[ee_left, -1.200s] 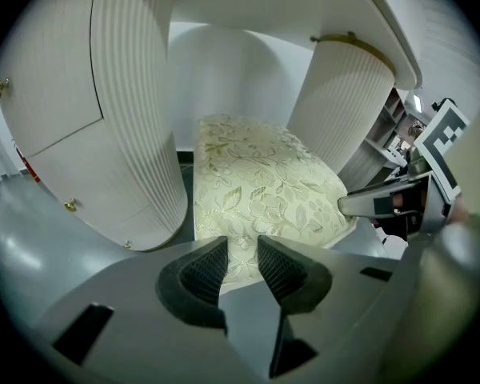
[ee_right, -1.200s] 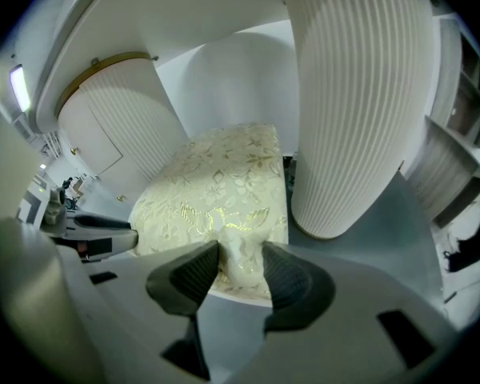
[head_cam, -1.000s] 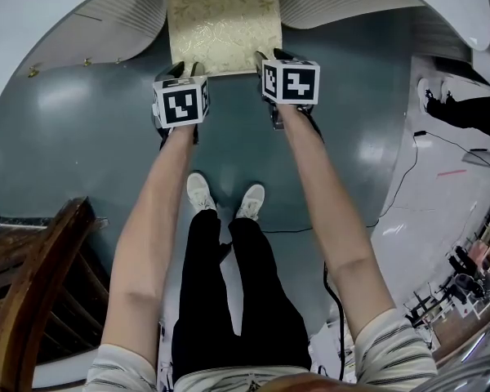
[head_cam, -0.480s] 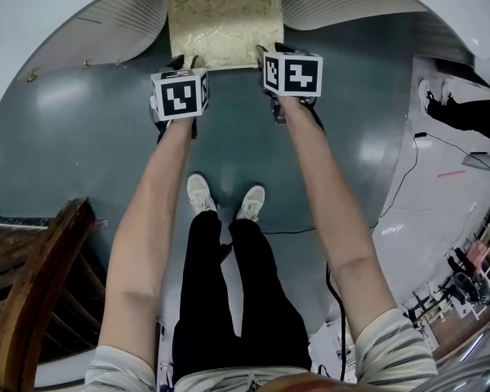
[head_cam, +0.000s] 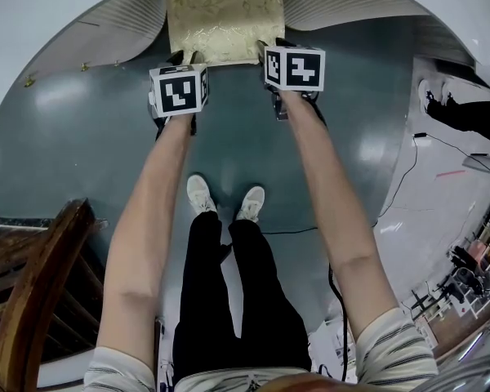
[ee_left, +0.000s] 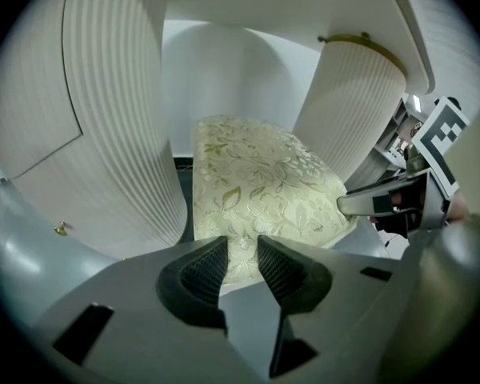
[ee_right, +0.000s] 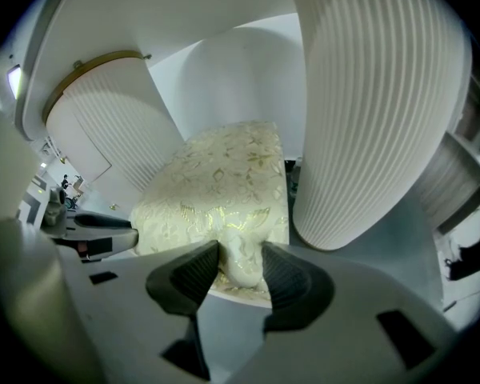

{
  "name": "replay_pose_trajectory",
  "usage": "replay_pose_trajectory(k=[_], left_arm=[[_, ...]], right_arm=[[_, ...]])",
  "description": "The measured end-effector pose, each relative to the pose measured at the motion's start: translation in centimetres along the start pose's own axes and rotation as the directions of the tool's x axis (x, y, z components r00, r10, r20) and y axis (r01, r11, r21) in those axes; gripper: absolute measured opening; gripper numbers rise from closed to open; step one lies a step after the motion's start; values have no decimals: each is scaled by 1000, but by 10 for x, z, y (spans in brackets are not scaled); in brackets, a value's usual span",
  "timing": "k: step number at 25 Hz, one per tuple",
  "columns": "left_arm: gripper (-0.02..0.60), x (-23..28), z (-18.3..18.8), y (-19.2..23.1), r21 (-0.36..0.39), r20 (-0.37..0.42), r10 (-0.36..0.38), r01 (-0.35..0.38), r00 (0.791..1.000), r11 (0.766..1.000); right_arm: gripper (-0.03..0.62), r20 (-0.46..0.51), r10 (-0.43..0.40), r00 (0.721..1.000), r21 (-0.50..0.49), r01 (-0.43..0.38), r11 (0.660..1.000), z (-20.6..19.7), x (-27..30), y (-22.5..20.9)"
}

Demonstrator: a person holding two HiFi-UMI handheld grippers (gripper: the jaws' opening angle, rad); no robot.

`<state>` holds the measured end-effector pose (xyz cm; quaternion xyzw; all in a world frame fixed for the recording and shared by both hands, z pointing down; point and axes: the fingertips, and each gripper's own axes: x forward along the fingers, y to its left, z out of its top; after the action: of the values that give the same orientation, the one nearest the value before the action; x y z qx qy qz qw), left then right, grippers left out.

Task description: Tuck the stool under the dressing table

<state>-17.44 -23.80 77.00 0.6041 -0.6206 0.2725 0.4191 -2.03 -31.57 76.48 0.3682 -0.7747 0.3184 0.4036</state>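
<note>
Left gripper [ee_left: 241, 253] and right gripper [ee_right: 241, 264] each pinch the stool [head_cam: 222, 15] edge (dressing table [head_cam: 126, 16] pedestals flank it).

Left hand-held gripper [ee_left: 242, 248] jaws clamp near edge of floral stool [ee_left: 256, 174] cushion; ribbed white dressing table [ee_left: 116, 110] pedestals flank stool ahead.

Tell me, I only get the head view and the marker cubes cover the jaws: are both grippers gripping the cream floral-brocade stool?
Observer: The right gripper is: its jaws pinch a bulge at the cream floral-brocade stool's near corner.
Operator: And the left?
Observer: The left gripper has its jaws closed on the cushion's front edge.
Operator: What's beyond the stool?
Observer: A plain white back panel; whether they touch, I cannot tell.
</note>
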Motion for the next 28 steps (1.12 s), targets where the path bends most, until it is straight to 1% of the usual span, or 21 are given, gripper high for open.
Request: replay_pose_trajectory(k=[9, 17, 28], left_arm=[[126, 6, 10, 0, 2, 0, 7, -7, 1000, 1000], [126, 11, 22, 4, 23, -8, 10, -10, 1000, 1000], [126, 12, 21, 3, 46, -1, 12, -12, 1000, 999]], right_arm=[[181, 13, -12, 1000, 2, 12, 1000, 9, 4, -5], [179, 39, -21, 999, -4, 21, 1000, 21, 9, -5], [179, 52, -23, 998, -6, 23, 1000, 19, 9, -5]])
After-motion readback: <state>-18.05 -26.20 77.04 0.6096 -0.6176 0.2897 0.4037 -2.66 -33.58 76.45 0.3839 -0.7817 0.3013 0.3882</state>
